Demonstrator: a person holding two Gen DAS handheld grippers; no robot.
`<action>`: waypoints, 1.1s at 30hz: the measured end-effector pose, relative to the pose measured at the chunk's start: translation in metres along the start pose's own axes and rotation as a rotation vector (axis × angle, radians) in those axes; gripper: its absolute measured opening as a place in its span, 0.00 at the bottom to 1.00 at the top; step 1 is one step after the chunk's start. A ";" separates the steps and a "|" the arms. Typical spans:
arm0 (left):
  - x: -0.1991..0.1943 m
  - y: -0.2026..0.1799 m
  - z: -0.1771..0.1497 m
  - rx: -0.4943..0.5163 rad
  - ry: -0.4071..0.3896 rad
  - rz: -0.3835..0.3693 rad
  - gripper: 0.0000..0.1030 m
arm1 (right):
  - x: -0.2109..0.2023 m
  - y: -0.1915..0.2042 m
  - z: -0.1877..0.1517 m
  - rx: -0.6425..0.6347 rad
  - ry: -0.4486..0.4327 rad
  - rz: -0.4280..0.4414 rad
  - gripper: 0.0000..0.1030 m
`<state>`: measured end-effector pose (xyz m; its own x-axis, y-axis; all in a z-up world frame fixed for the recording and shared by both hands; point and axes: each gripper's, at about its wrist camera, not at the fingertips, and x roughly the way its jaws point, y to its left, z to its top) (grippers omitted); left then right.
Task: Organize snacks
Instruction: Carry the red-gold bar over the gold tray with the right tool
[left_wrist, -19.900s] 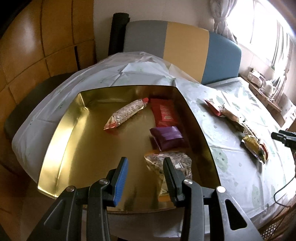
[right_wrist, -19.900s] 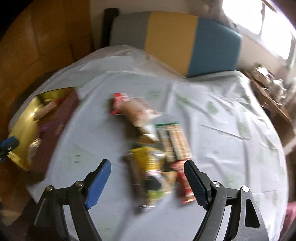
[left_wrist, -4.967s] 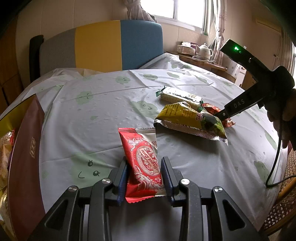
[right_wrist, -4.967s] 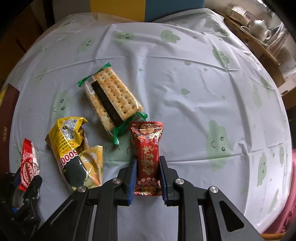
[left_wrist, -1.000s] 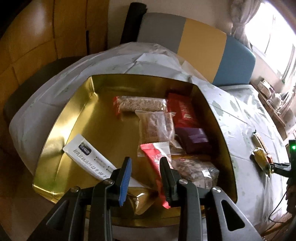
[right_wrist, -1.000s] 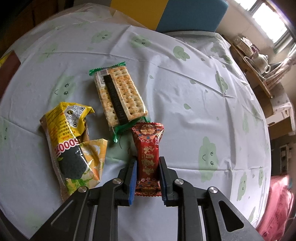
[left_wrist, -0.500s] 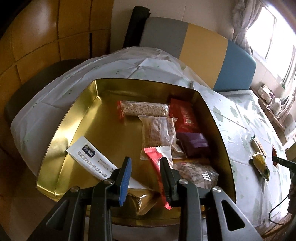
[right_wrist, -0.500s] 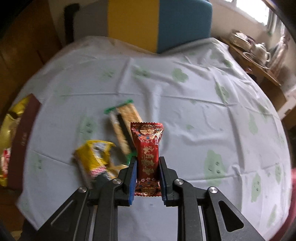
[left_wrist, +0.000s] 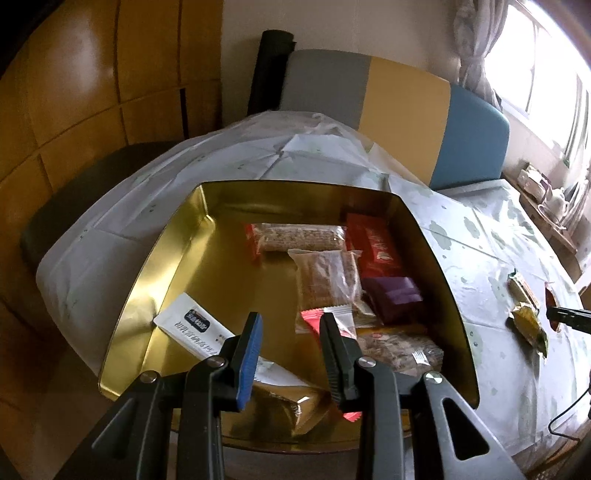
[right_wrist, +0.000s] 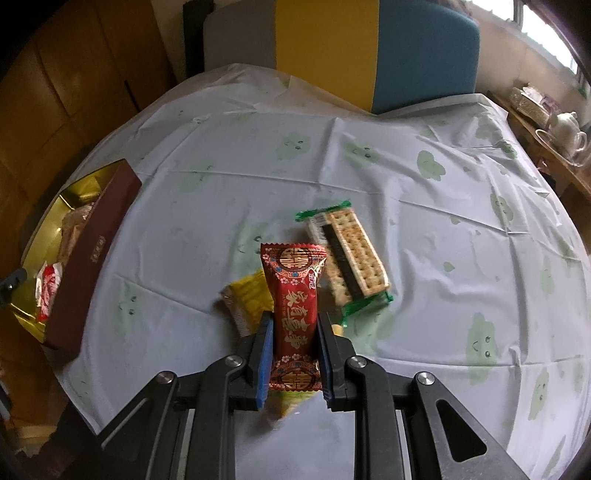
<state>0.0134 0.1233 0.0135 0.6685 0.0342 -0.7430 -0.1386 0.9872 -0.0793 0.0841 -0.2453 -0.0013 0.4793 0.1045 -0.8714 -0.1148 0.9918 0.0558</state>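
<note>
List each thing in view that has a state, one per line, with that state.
Left tongs: open, holding nothing, above the tin.
Right tongs: shut on the dark red packet, lifted off the table.
Gold tin: lid off, holding several snacks.
Red and white packet: lying in the tin, released.
Cracker pack: sealed, flat on the tablecloth.
Yellow packet: crumpled, on the tablecloth.

both grippers were black plastic with silver screws at the pivots. the left gripper (left_wrist: 290, 347) and right gripper (right_wrist: 294, 354) each carried a blue pad on one finger.
</note>
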 end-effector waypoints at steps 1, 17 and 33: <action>0.001 0.001 0.000 -0.004 0.002 0.003 0.31 | -0.005 0.009 0.002 0.002 -0.006 0.016 0.21; -0.002 0.026 -0.007 -0.037 -0.006 0.020 0.31 | -0.011 0.189 0.027 -0.182 -0.047 0.335 0.21; 0.002 0.043 -0.013 -0.074 0.008 0.013 0.31 | 0.035 0.274 0.039 -0.239 0.043 0.348 0.25</action>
<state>-0.0012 0.1633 0.0001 0.6606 0.0458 -0.7493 -0.2016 0.9723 -0.1183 0.1039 0.0333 0.0024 0.3405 0.4217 -0.8404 -0.4639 0.8528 0.2399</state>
